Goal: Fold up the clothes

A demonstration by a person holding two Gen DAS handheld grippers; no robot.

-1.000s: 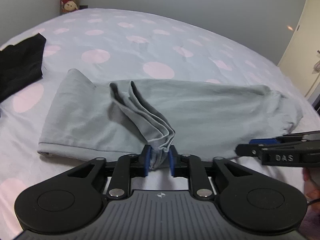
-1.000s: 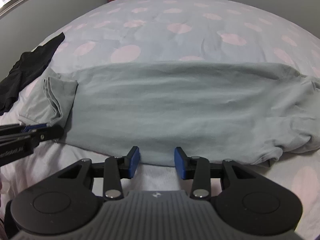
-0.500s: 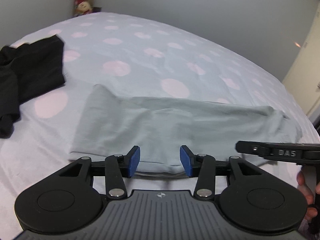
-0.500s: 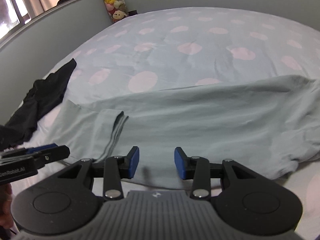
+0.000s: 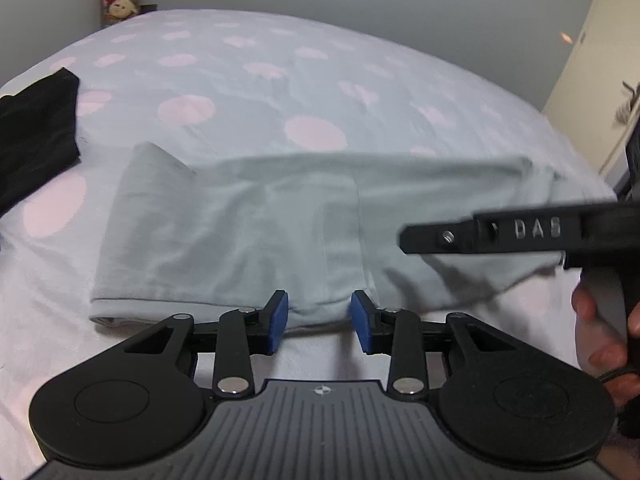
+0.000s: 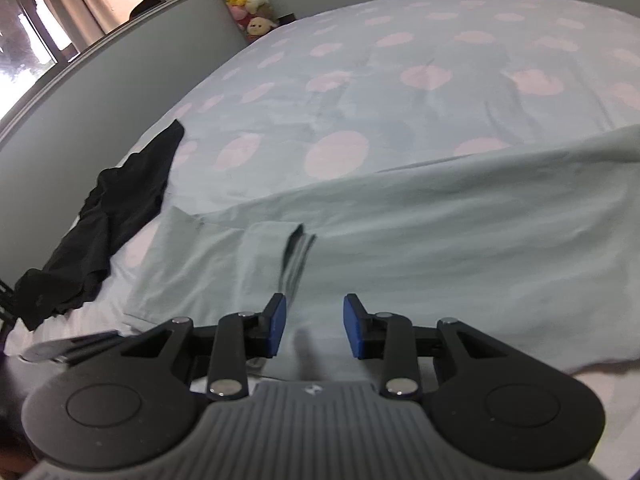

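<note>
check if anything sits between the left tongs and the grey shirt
Nothing visible does. The left tongs are open right at the near hem of the grey shirt, with only bare bedsheet between. The black garment lies off to the left.

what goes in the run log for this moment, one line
task: fold clothes | left gripper: open, at shirt near edge | right gripper: open, over shirt | sleeve: folded in

both wrist views low, near, sharing bed (image 5: 280,80)
</note>
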